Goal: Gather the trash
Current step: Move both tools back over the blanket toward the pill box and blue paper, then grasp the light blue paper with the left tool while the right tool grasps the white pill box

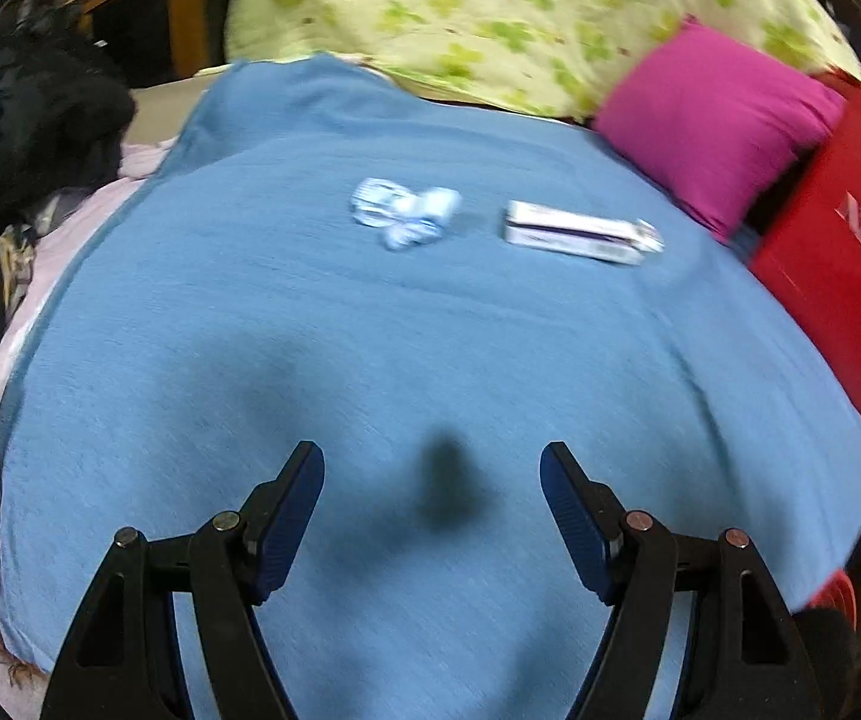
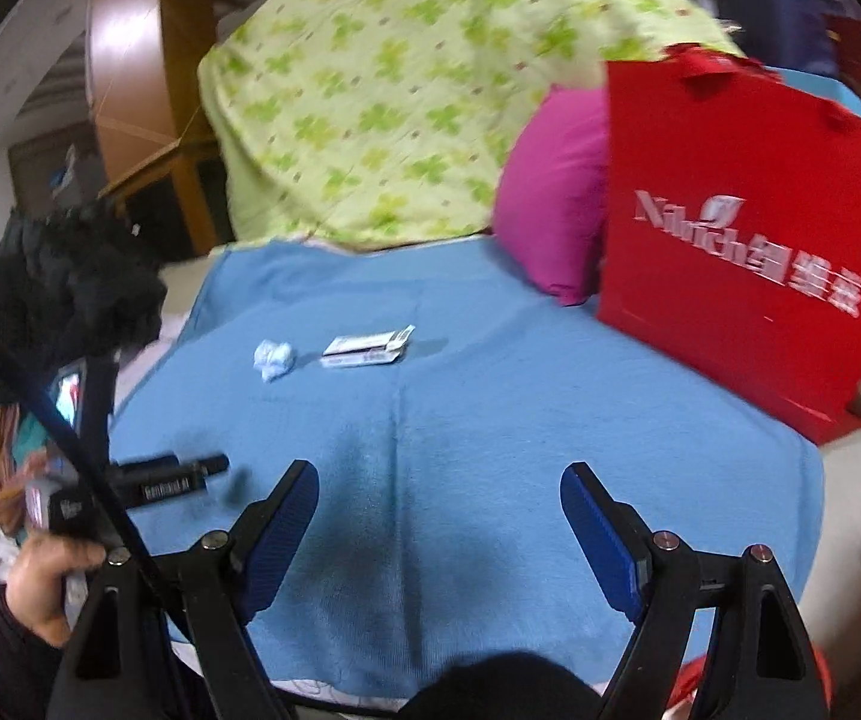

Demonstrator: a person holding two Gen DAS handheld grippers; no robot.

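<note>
Left wrist view: crumpled pale-blue paper wad [image 1: 405, 211] and flattened white cardboard box [image 1: 580, 234] lie far beyond both grippers' wide, empty fingers [image 1: 292, 516].

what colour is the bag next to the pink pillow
Red, with white lettering. The bag beside the pink pillow shows best in the right wrist view.

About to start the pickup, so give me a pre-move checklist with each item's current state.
1. Left tool open and empty: ok.
2. Right tool open and empty: ok.
3. Crumpled paper in plain view on the blue blanket, nothing on top of it: ok.
4. Flattened white carton lies apart from the paper: ok.
5. Red bag stands upright at the blanket's right edge: ok.
6. Bag mouth open to receive trash: cannot tell.
</note>
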